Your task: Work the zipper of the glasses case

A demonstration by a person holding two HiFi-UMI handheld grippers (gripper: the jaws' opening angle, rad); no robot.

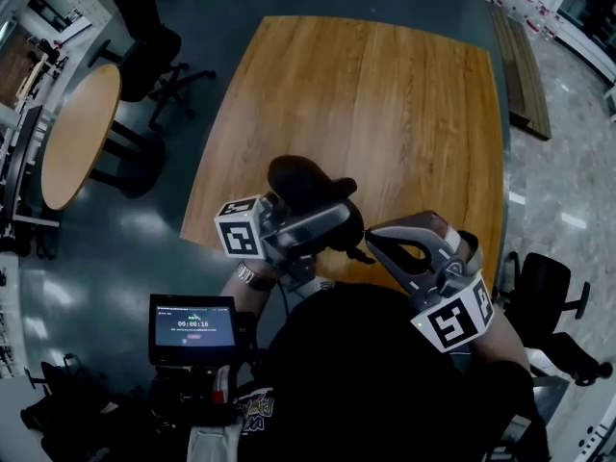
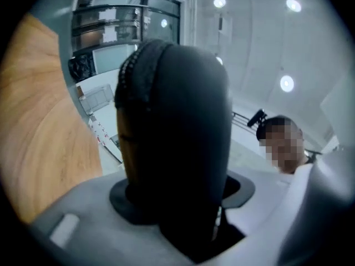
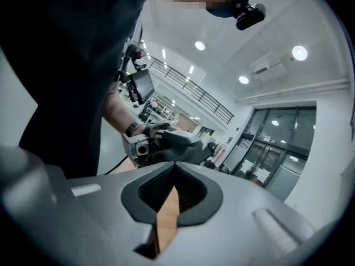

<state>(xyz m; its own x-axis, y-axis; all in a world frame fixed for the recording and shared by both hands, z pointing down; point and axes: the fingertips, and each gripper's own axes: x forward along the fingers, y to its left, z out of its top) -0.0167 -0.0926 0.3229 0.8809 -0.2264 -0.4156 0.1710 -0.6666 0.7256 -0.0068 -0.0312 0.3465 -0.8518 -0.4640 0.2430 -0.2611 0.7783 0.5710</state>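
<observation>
The black glasses case [image 1: 306, 183] is held in the air over the near edge of the wooden table [image 1: 385, 104]. My left gripper [image 1: 329, 221] is shut on it. In the left gripper view the case [image 2: 177, 132] stands upright between the jaws and fills the middle, with its zipper teeth [image 2: 131, 71] running up the left edge. My right gripper [image 1: 372, 237] is shut and empty, its tips just right of the case. Its closed jaws [image 3: 175, 166] point toward the left gripper and the case [image 3: 176, 143]; only a sliver of table shows between them.
A round wooden table [image 1: 77, 133] and black office chairs [image 1: 144, 46] stand on the left. A small screen [image 1: 192, 325] is at the person's left side. Another chair [image 1: 544, 296] is on the right, and a wooden bench [image 1: 525, 65] lies beyond the table.
</observation>
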